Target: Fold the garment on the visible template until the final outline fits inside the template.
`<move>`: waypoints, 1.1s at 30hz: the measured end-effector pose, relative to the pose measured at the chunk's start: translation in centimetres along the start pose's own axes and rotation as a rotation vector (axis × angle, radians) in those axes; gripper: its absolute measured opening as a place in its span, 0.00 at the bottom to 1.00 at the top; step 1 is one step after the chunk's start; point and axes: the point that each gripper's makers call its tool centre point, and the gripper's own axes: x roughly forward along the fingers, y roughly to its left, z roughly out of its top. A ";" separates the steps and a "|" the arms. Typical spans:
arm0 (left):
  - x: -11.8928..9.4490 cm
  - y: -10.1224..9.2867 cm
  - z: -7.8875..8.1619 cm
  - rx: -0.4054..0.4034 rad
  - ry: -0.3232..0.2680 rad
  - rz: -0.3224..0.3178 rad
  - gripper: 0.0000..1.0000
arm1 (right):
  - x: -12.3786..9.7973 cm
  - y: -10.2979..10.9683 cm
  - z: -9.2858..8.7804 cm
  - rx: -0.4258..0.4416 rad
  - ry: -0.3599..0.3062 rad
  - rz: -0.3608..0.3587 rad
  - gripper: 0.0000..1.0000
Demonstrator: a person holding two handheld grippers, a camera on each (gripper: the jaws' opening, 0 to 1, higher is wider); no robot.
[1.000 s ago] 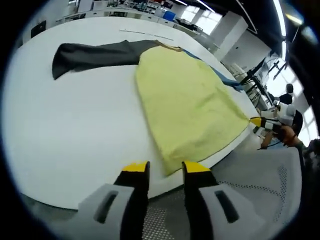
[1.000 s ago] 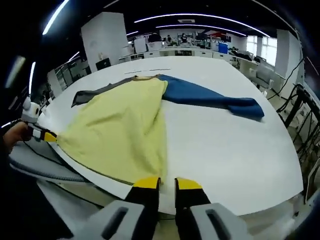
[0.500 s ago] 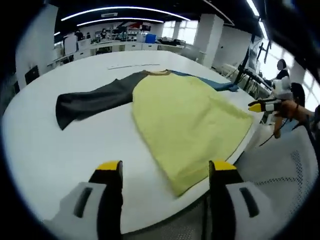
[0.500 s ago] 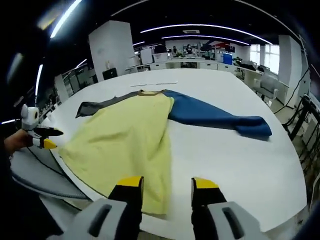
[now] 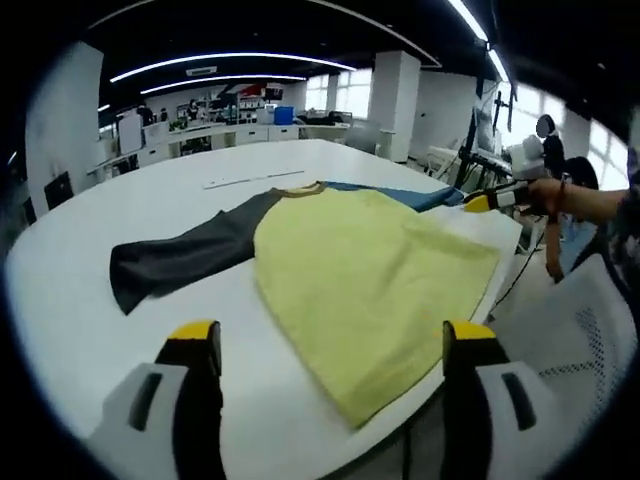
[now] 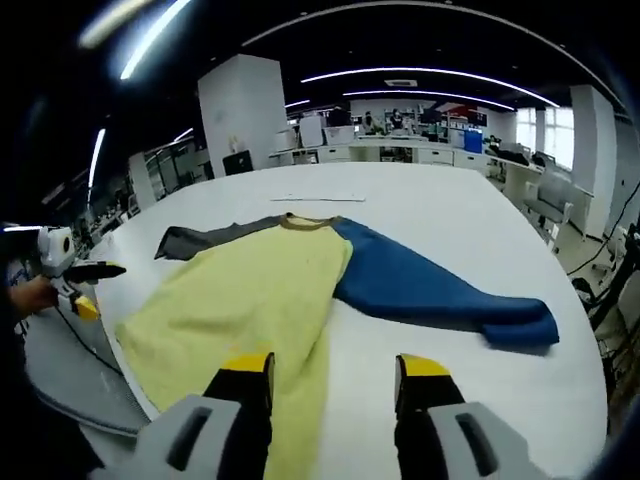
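Yellow cloth forms the body of the garment, which lies flat on a big white table. In the left gripper view its dark grey sleeve stretches toward the left over bare tabletop, with plenty of open white surface on that side and beyond the collar. The hem sits at the near table edge, its lower corner right at the rim. The left gripper hangs above that near edge, jaws spread wide apart and holding nothing. At the far right of this view a hand holds the other gripper near the garment's right hem corner.

In the right gripper view the grey sleeve runs to the left and the blue sleeve runs out to the right, ending well short of the table's right rim. The garment's long axis runs from the collar, pointing away, to the hem nearest the camera. The right gripper is above the hem, jaws wide apart, empty.
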 end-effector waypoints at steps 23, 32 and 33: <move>0.3 0.6 1.8 0.010 -0.013 0.030 0.96 | 7.6 -2.2 1.9 -0.173 0.101 0.074 0.27; 0.5 0.8 1.4 -0.007 -0.003 0.045 0.93 | 10.0 -1.5 1.2 -0.280 0.129 0.117 0.20; 0.5 0.8 1.4 -0.008 -0.002 0.044 0.93 | 10.2 -1.6 1.0 -0.286 0.142 0.118 0.19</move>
